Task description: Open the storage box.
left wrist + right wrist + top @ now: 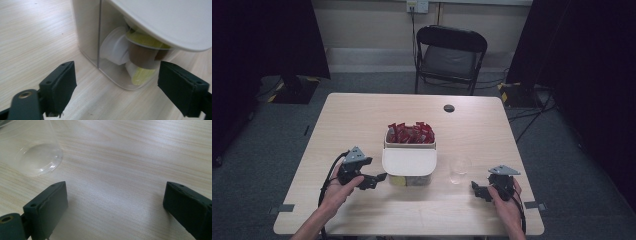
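The left tool (378,178) is held low over the table (362,115) at the left side of the storage container (409,160), with its jaws spread wide and nothing between them. In the left gripper view the two black jaws frame the near lower corner of the container, whose clear front wall shows small capsule cups (140,53) stacked inside: one white, one brown with a yellow-green lid, and one pale yellow-green at the bottom. A white lid (172,20) overhangs this clear section. In the high view the container stands near the centre of the table; its rear compartment is uncovered and holds red packets (410,133), while the front section sits under the white lid. The jaw tips lie just beside the container's front left corner; contact cannot be confirmed. The right tool (478,190) is held over the table at the right, well apart from the container, with its jaws also spread wide and gripping nothing. A clear plastic cup (459,169) stands upright between the container and the right tool, just beside the container; in the right gripper view its base appears beyond the left-hand jaw, apart from it. Bare table surface lies between the right tool's jaws. A black folding chair (450,57) stands beyond the far edge of the table.
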A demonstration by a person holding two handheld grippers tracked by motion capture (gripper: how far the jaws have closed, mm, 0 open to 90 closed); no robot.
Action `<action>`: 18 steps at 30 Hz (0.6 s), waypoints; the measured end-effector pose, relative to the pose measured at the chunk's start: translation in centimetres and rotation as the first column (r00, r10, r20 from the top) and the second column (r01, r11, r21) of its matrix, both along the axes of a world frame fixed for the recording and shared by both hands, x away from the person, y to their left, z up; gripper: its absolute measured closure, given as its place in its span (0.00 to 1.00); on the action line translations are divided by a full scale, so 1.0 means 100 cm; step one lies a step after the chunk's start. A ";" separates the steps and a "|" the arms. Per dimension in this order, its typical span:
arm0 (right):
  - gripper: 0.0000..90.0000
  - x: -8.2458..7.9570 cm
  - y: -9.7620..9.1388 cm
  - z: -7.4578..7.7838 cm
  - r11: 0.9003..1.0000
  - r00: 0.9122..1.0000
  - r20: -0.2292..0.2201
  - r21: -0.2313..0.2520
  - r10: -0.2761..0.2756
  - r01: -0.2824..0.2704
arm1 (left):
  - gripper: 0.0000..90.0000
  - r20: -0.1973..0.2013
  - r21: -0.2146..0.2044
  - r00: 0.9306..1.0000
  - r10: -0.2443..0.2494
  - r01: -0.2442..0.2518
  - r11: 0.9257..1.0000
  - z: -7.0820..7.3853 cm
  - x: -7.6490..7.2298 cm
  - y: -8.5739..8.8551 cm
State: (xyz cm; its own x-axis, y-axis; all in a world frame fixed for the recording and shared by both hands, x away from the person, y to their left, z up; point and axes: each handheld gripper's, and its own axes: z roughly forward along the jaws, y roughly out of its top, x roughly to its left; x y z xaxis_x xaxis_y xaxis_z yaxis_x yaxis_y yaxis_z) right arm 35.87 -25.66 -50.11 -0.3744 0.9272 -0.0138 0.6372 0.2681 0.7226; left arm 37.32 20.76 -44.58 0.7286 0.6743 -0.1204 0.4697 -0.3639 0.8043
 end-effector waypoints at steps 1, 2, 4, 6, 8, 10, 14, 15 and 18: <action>0.06 0.000 0.000 0.000 1.000 1.000 0.000 0.000 0.000 0.000 | 0.15 0.001 0.008 1.000 -0.008 0.008 1.000 0.001 0.001 -0.001; 0.06 0.000 0.000 0.000 1.000 1.000 0.000 0.000 0.000 0.000 | 0.15 0.002 0.018 1.000 -0.016 0.016 1.000 0.002 0.001 -0.001; 0.06 0.000 0.000 0.000 1.000 1.000 0.000 0.000 0.000 0.000 | 0.14 0.001 -0.015 1.000 -0.020 0.020 1.000 0.003 0.001 -0.002; 0.06 0.000 0.000 0.000 1.000 1.000 0.000 0.000 0.000 0.000 | 0.14 0.007 -0.018 1.000 -0.019 0.019 1.000 0.003 0.000 -0.002; 0.06 0.000 0.000 0.000 1.000 1.000 0.000 0.000 0.000 0.000 | 0.14 0.012 -0.017 1.000 -0.022 0.022 1.000 0.004 0.001 -0.001; 0.06 0.000 0.000 0.000 1.000 1.000 0.000 0.000 0.000 0.000 | 0.14 0.011 -0.035 1.000 -0.017 0.017 0.999 0.005 0.000 -0.001; 0.06 0.000 0.000 0.000 1.000 1.000 0.000 0.000 0.000 0.000 | 0.14 0.024 -0.032 1.000 -0.018 0.018 0.999 0.008 -0.001 -0.001; 0.06 0.000 0.000 0.000 1.000 1.000 0.000 0.000 0.000 0.000 | 0.14 0.024 -0.032 1.000 -0.018 0.018 0.999 0.008 -0.001 -0.001; 0.06 0.000 0.000 0.000 1.000 1.000 0.000 0.000 0.000 0.000 | 0.14 0.030 -0.038 0.999 -0.026 0.027 0.999 0.009 -0.001 -0.001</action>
